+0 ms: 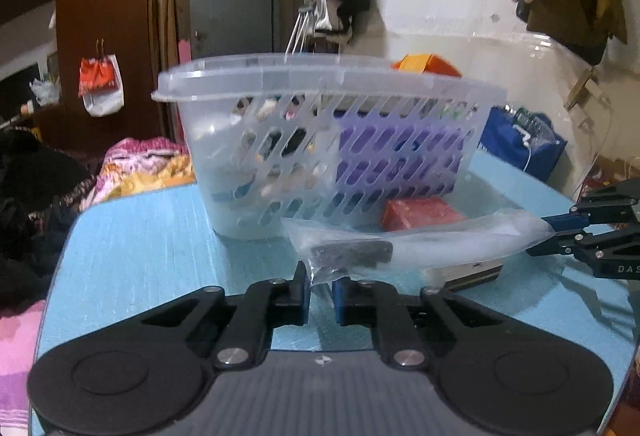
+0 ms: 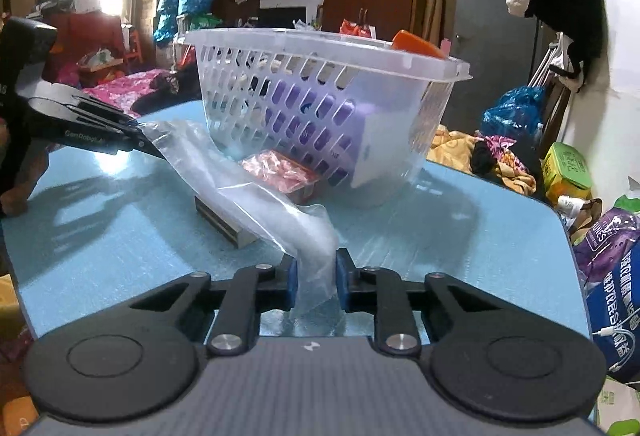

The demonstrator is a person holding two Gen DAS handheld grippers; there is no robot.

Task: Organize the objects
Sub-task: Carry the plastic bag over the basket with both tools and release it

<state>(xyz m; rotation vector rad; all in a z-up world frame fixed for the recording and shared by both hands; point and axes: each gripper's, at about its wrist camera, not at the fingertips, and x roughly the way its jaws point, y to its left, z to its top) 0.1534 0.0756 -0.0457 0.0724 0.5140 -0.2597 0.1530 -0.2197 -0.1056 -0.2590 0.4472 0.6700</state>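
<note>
A clear plastic bag (image 1: 420,244) with a dark item inside (image 1: 352,254) is stretched above the blue table between both grippers. My left gripper (image 1: 320,290) is shut on one end of the bag; it shows at the left of the right wrist view (image 2: 140,140). My right gripper (image 2: 316,276) is shut on the other end of the bag (image 2: 256,192); it shows at the right of the left wrist view (image 1: 560,232). A translucent slotted basket (image 1: 320,140) stands behind, holding a purple box (image 1: 400,160) and an orange item (image 1: 428,64).
A red packet (image 1: 420,214) lies in front of the basket, also in the right wrist view (image 2: 280,172). A flat boxed item (image 2: 224,220) lies under the bag. The blue table (image 1: 140,256) ends at rounded corners; bedding and bags surround it.
</note>
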